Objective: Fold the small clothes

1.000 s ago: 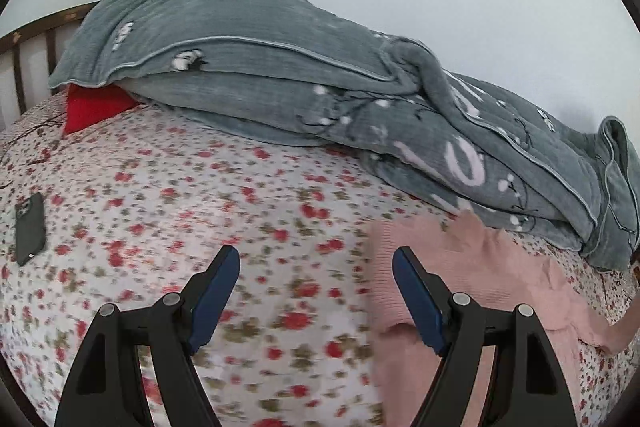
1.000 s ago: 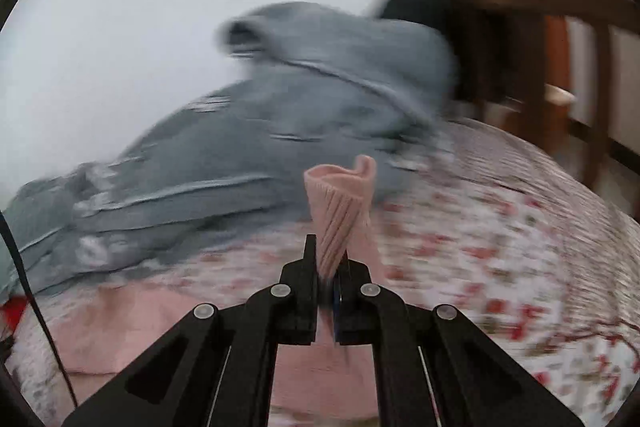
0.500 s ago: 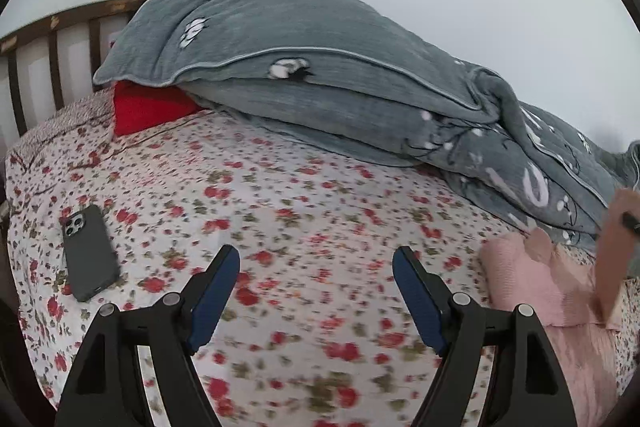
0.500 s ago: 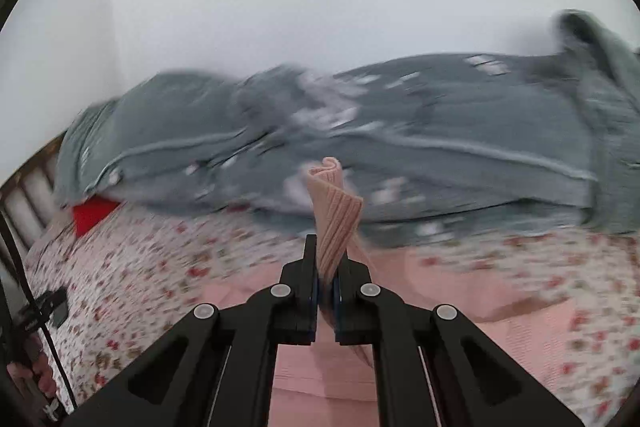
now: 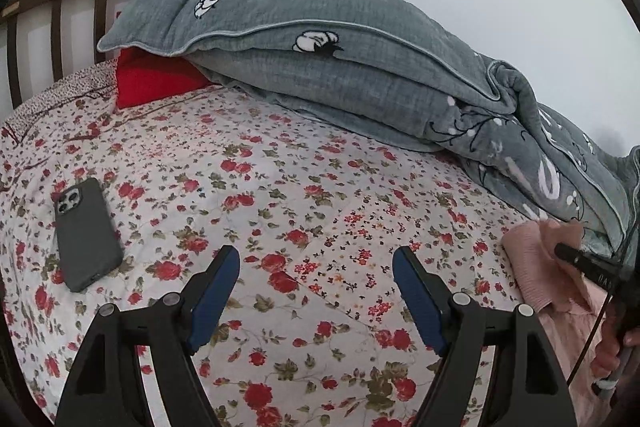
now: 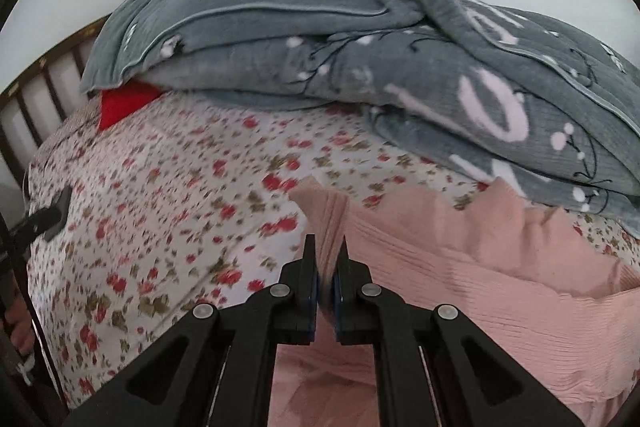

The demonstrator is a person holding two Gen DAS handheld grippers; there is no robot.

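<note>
A pink ribbed knit garment (image 6: 500,291) lies on the floral bedsheet (image 6: 180,187), spreading to the right and under my right gripper. My right gripper (image 6: 326,259) is shut on a ribbed edge of the garment (image 6: 326,223), which stands up between the fingers. In the left wrist view the garment (image 5: 532,267) shows at the far right, with the right gripper (image 5: 588,263) on it. My left gripper (image 5: 316,291) is open and empty, above bare sheet (image 5: 280,187) to the left of the garment.
A folded grey quilt (image 5: 340,67) lies along the back of the bed against the white wall, with a red cushion (image 5: 152,79) under its left end. A dark phone (image 5: 86,235) lies on the sheet at left. A wooden slatted headboard (image 5: 56,11) stands far left.
My right gripper has swung left and lower with the pink edge in it. My left gripper has moved left, away from the garment, so the phone now sits nearer in its view.
</note>
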